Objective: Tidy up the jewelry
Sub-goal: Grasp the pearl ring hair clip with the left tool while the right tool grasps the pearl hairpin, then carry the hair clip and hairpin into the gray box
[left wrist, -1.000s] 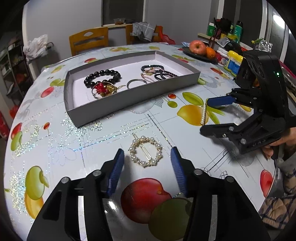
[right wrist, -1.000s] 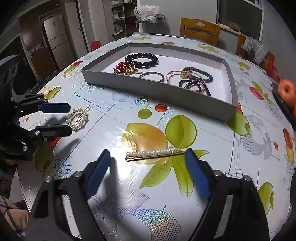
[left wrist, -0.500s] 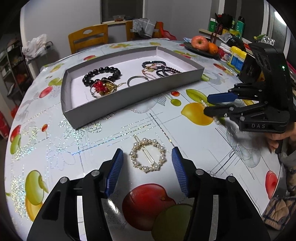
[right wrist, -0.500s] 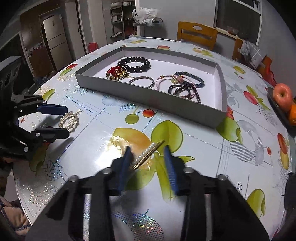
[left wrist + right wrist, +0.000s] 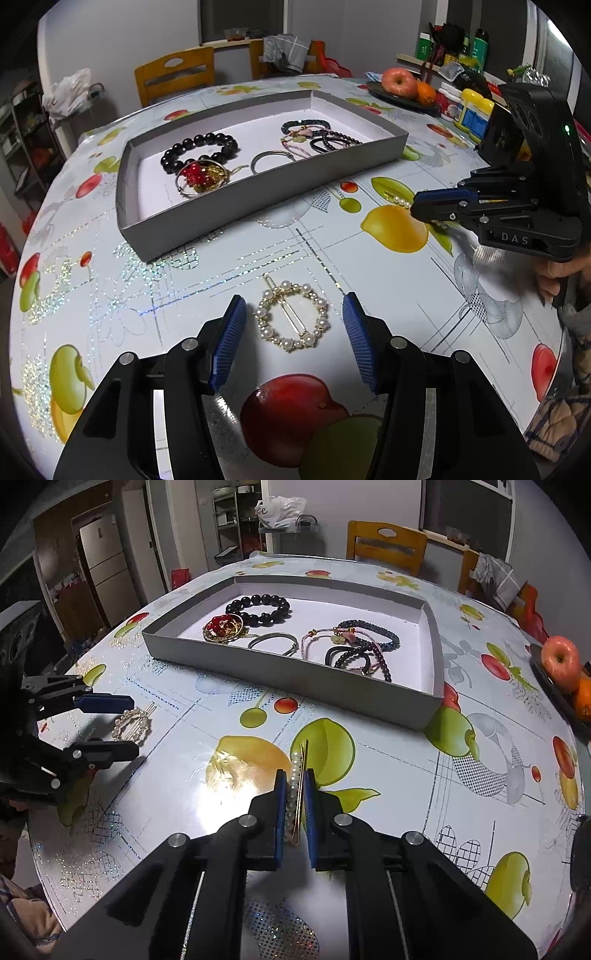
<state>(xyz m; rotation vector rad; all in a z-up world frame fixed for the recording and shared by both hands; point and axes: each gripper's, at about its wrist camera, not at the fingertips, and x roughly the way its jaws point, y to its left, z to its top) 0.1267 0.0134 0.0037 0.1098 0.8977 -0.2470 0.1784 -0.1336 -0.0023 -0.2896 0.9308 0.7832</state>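
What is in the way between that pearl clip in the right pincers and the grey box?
Nothing visible. Only bare tablecloth lies between the pearl clip, with the right gripper closing on it, and the grey box; its low front wall must be cleared.

The right gripper [image 5: 295, 805] is closing its fingers, seemingly to a pinch, while the left gripper [image 5: 293, 332] hangs half-spread.

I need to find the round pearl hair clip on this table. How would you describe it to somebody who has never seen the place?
Start from the grey tray on the fruit-print tablecloth. Nearer than its front wall, the round pearl clip lies flat on the cloth between the open fingers of the left claw. It is a ring of pearls with a gold bar across, unlike the straight pearl clip between the closing right claw.
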